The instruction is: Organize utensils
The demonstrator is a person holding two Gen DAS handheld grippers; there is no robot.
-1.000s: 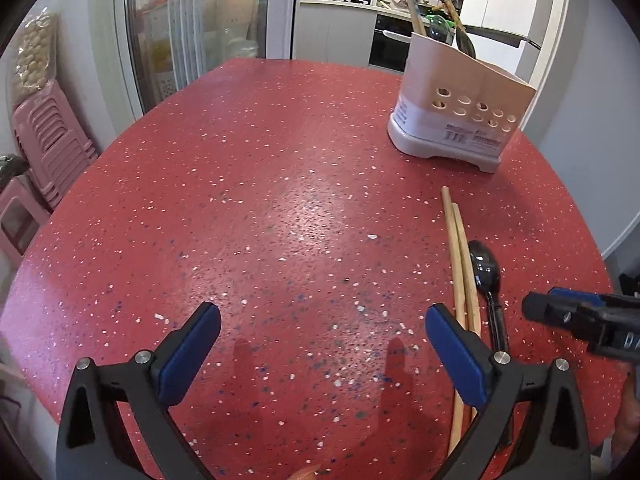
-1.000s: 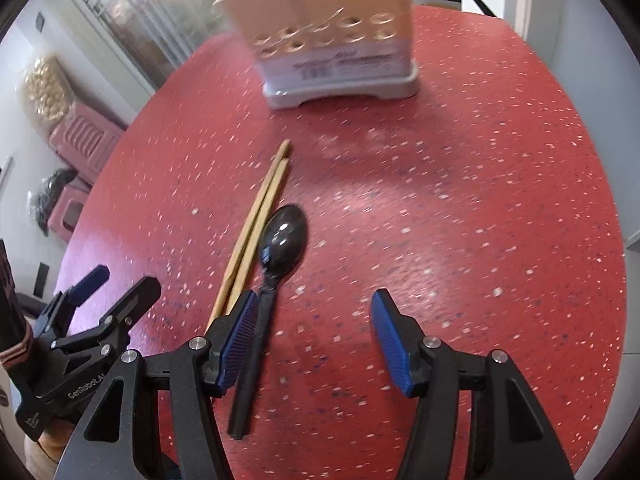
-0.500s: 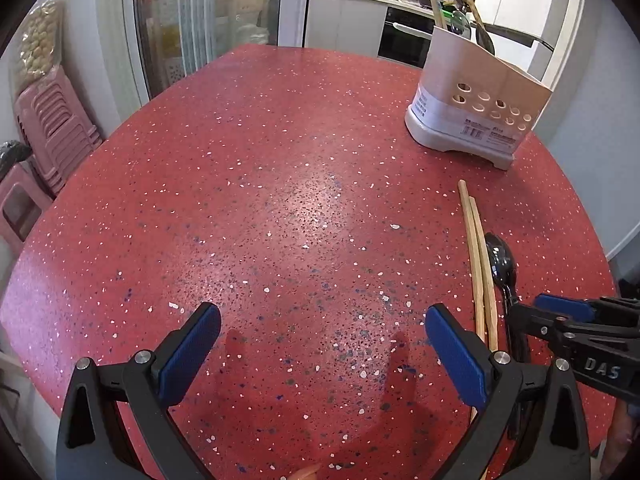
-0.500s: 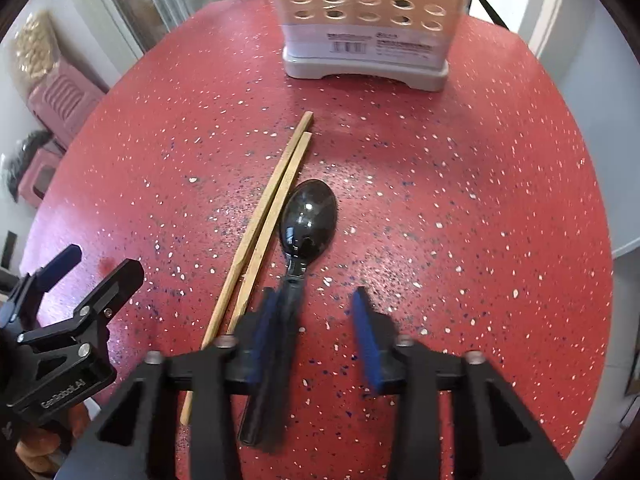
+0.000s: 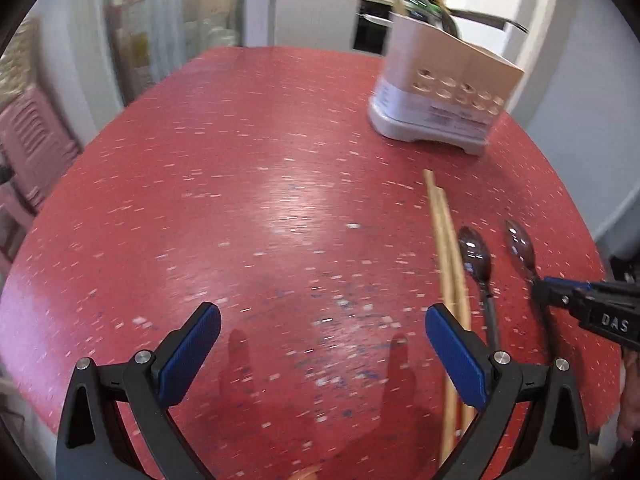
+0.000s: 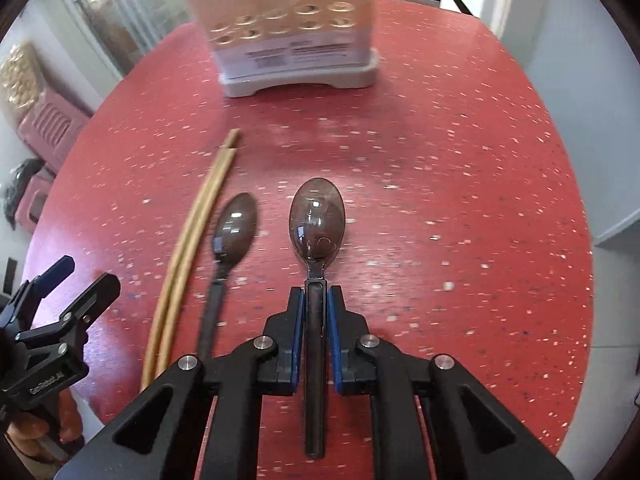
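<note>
Pinched by its handle between my right gripper's (image 6: 316,296) blue pads, a dark spoon (image 6: 318,220) points its bowl at the utensil holder (image 6: 288,28). The jaws are still closing on that handle. A second dark spoon (image 6: 234,232) lies on the red table (image 6: 460,200) beside two wooden chopsticks (image 6: 188,248). In the left wrist view the held spoon (image 5: 520,244) sticks out of the right gripper (image 5: 548,292), to the right of the lying spoon (image 5: 474,256) and the chopsticks (image 5: 448,256). My left gripper (image 5: 322,344) is open over bare table left of the chopsticks, holding nothing.
The beige utensil holder (image 5: 440,96) stands near the table's far right edge with several utensils upright in it. Pink plastic stools (image 5: 32,148) are stacked on the floor beyond the left edge. The table's curved rim runs close on the right.
My right gripper has closed on a spoon handle and carried that spoon to the right, baring a second spoon still lying by the chopsticks. The left gripper has stayed open and barely moved.
</note>
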